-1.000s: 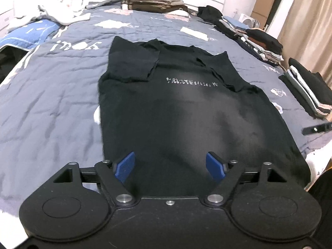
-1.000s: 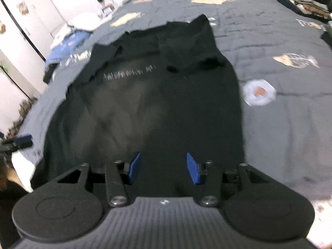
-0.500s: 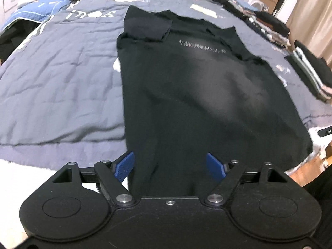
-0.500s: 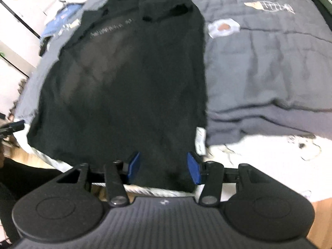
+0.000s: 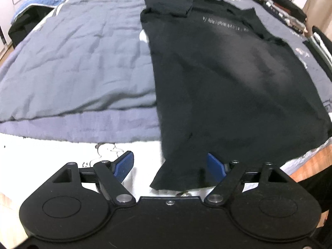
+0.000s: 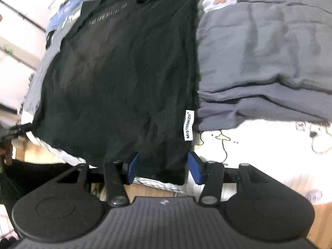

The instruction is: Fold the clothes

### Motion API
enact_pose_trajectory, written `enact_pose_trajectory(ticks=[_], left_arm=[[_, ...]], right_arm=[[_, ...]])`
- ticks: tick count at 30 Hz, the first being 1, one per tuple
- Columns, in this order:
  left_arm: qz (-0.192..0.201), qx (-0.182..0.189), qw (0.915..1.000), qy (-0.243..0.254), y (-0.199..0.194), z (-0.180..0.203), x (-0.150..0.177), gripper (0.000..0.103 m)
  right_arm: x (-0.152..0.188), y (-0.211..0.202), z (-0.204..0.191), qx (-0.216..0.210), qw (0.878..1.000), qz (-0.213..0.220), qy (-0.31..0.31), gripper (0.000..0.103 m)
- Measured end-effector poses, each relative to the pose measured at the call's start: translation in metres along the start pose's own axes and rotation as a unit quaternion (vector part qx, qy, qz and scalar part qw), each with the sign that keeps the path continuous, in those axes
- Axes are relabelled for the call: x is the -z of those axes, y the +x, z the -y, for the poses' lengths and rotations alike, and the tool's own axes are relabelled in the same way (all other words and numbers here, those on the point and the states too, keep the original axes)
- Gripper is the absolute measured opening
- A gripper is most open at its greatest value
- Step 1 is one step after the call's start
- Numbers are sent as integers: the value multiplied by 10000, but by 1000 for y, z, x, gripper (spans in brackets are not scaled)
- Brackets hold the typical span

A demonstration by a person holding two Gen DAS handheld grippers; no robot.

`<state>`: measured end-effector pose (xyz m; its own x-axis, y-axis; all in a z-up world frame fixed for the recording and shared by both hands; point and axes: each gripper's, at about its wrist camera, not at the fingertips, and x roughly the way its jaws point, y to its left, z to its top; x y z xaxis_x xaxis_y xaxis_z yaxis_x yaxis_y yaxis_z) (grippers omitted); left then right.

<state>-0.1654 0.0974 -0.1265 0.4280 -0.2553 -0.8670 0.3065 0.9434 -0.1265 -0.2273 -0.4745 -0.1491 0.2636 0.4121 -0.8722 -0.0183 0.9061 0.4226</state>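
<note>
A black T-shirt (image 5: 224, 78) is spread flat, front up, along a bed covered by a grey quilt (image 5: 72, 62), with its collar at the far end and its hem hanging over the near edge onto the white sheet (image 5: 41, 149). Both sleeves are seen turned inward over the chest, beside a faint line of print. A white side label (image 6: 189, 125) is sewn into the seam near the hem on the right.

The left gripper (image 5: 170, 169) is held at the hem's left corner with its blue fingers (image 5: 124, 165) spread wide; that corner lies between them, ungripped. The right gripper (image 6: 165, 167) is held at the hem's right corner, its fingers (image 6: 195, 167) also parted, with the cloth lying between them and nothing clamped.

The shirt is judged to be light, thin and limp: no shape will be kept once it is lifted, and sagging between two hold points is to be expected. The knit is likely to cling to the quilt rather than slide, so wrinkles may be dragged along. The two hem corners are judged the best places to be pinched, through both layers, so that the edge stays taut and level. A shallow pinch may catch one layer only.

Stacks of folded garments (image 5: 288, 14) are seen along the far right side of the bed.
</note>
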Motion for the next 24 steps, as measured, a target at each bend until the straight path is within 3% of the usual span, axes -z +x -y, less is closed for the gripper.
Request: enact_pose_trajectory(ticks=[2,4,5,6,7,8,9,11,13,17,19,24], left_arm=[[-38,174,9998,-123,4,-4,1,71],[-62,403,9987,-290,7,-6,2,41],[-82,507,9981,-333,9,-7,3,15],[-90,612,9974,-377,10,-7,4,9],[-26,731,9964,-423,8,-7,5,9],[56,858,9951,-496,6,-8,5,7],[181,960,9934,-597,2,-9,4,6],[441,1164,9890,-797,-8,-12,1,6],[849,1374,9819,-987,-25,-17,-9,5],[1509,1619,9676,-1219,-44,-24,-47,5],[1722,1608,9639,-1240,-45,-24,-71,5],[1651,1333,9678,-1356,-10,-32,-114,5]], right_arm=[[-6,13,2,50,9996,-271,4,51],[-12,25,4,50,9986,-524,63,51],[-13,26,2,5,9985,-541,30,50],[-15,26,1,-125,9986,-516,13,45],[-16,26,1,-326,9983,-482,38,38],[-17,26,0,-510,9977,-444,79,13],[-18,25,-1,-614,9973,-383,105,6],[-21,17,-6,-911,9957,-111,147,6],[-27,-2,-8,-1315,9900,431,270,5],[-47,-38,-1,-1870,9655,1650,748,5],[-60,-45,4,-1918,9547,2063,963,5],[-97,-29,23,-1705,9395,2511,1585,5]])
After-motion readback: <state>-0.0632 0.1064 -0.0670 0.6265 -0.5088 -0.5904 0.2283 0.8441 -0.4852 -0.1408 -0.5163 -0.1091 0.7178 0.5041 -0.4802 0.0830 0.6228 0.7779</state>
